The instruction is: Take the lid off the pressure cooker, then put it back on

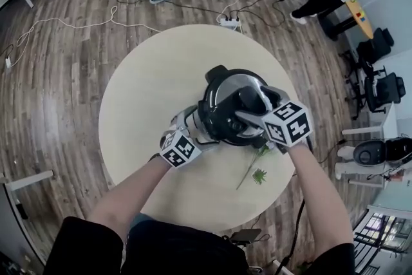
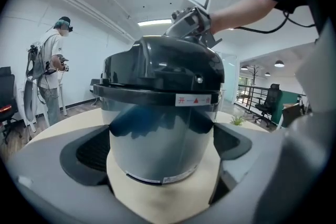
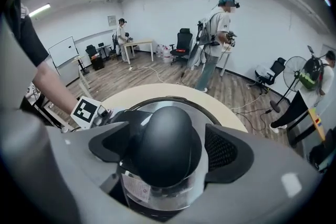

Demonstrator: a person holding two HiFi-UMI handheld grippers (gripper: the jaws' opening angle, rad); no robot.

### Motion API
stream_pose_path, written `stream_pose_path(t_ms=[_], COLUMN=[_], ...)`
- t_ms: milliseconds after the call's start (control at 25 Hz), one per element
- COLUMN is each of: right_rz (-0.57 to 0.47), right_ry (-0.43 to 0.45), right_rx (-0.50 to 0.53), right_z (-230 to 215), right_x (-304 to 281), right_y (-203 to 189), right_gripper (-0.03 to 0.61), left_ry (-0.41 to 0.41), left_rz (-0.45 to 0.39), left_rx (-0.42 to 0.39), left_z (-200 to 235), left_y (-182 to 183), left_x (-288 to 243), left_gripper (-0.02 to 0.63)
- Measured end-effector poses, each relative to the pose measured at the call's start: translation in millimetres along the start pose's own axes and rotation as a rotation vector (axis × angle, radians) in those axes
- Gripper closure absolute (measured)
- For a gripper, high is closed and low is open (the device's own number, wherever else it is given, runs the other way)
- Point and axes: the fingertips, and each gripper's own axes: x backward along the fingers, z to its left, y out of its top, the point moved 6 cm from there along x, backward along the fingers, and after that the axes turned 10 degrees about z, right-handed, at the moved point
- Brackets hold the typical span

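The pressure cooker stands right of centre on a round beige table, with its black lid seated on the steel body. My left gripper is at the cooker's near-left side, and its two pads press on the steel body. My right gripper comes from above and is shut on the lid's round black knob, which fills the gap between its pads. In the right gripper view the left gripper's marker cube shows beside the cooker.
A green plant sprig lies on the table just near-right of the cooker. A power strip and cables lie on the wood floor beyond the table. Other people stand further off, and office chairs stand at the right.
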Motion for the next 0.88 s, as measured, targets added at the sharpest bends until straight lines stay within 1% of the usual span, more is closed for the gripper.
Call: stream_pose_path(t_ms=[40, 80, 120, 160, 200, 320, 480, 600, 720, 880], right_rz=[0.031, 0.062, 0.092, 0.117, 0.135, 0.175, 0.227, 0.276, 0.285, 0.275], right_ry=[0.010, 0.019, 0.032, 0.046, 0.057, 0.053, 0.018, -0.005, -0.033, -0.116], right_rx=[0.003, 0.009, 0.012, 0.007, -0.004, -0.057, -0.155, -0.225, -0.349, -0.645], right_z=[-2, -3, -2, -1, -1, 0, -2, -4, -4, -9], right_x=[-5, -8, -11, -13, -14, -14, -17, -17, -17, -17], right_y=[1, 3, 3, 4, 5, 7, 15, 15, 16, 15], right_gripper=[0.125, 0.153, 0.204, 0.234, 0.250, 0.265, 0.291, 0.293, 0.292, 0.293], left_ry=[0.002, 0.003, 0.005, 0.007, 0.007, 0.010, 0.019, 0.021, 0.020, 0.023], left_rz=[-0.004, -0.007, -0.011, -0.014, -0.016, -0.017, -0.007, -0.007, 0.001, 0.002], left_rx=[0.000, -0.002, -0.003, -0.004, -0.004, -0.002, 0.001, 0.006, 0.008, 0.012], left_z=[0, 0, 0, 0, 0, -1, 0, -2, -3, -3], left_y=[0, 0, 1, 1, 1, -1, -2, 0, -1, 0], left_x=[0, 0, 1, 2, 3, 4, 3, 1, 5, 4], left_gripper=[0.023, 0.023, 0.023, 0.023, 0.023, 0.023, 0.023, 0.023, 0.023, 0.023])
